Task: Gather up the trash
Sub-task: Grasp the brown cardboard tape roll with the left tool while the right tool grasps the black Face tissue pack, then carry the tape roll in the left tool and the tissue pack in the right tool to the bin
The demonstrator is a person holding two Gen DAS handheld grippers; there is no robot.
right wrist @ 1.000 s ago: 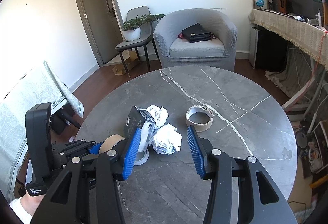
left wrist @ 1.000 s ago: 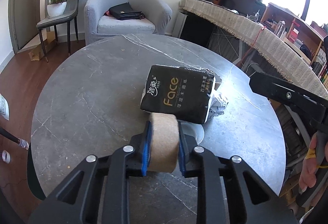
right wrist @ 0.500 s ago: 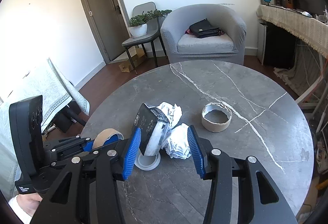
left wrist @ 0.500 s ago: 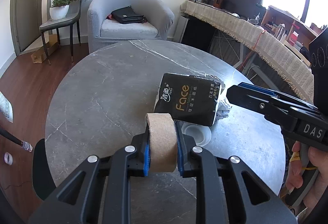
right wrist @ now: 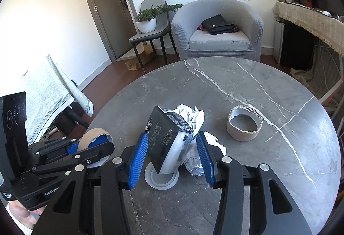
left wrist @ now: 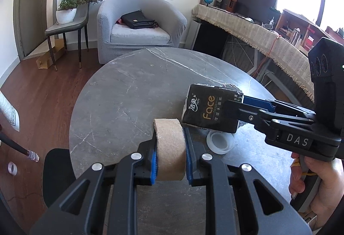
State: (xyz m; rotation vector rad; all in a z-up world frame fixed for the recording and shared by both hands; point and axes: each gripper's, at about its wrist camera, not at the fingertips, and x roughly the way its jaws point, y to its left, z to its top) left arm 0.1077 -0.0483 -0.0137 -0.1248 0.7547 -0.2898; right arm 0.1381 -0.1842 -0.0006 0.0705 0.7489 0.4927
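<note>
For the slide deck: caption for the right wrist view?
Open right gripper straddles black tissue pack on grey marble table.

The surface (right wrist: 247, 88) is a round grey marble top with thin white veins running across it. Near its middle a black tissue pack (right wrist: 169, 140) stands tilted, its lower end resting in a shallow white lid (right wrist: 161, 179) that lies flat on the surface. Crumpled white paper (right wrist: 191, 114) lies just behind and beside the pack, touching it, with more crumpled paper (right wrist: 212, 144) to its right. To the right, apart from this cluster, a cardboard tape core (right wrist: 244, 126) with a torn upper edge sits on its end. In the left wrist view the pack (left wrist: 211, 111) leans over the lid (left wrist: 220, 142), and the near part of the surface (left wrist: 120, 101) lies bare.
</note>
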